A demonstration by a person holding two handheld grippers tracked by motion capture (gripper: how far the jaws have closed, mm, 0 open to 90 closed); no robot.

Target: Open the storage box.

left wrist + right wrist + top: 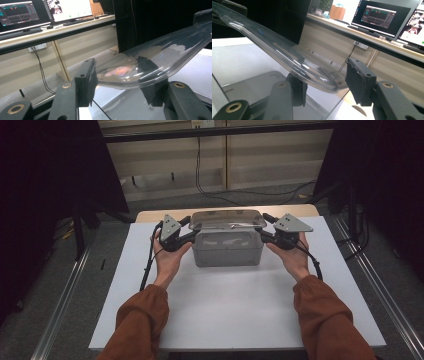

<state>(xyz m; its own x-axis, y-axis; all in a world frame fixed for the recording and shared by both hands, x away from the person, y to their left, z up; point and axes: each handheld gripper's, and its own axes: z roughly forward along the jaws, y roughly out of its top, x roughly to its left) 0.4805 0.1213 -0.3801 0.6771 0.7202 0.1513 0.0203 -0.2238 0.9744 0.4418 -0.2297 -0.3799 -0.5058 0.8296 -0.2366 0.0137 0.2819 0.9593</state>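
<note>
A grey plastic box (227,251) stands on the white table top (225,310). Its clear lid (227,219) hangs a little above the box. The left gripper (189,227) holds the lid's left end and the right gripper (265,225) holds its right end. In the left gripper view the lid (160,57) runs off to the right, its rounded end caught in my left gripper (117,72). In the right gripper view the lid (274,47) slopes up to the left from my right gripper (324,77), with the open box (257,82) below it.
A wooden desk (75,27) with monitors (382,17) and a keyboard stands beyond the table. Cables (210,190) lie on the floor behind the table. Dark curtains (45,180) hang at both sides. Metal rails (65,300) run along the floor beside the table.
</note>
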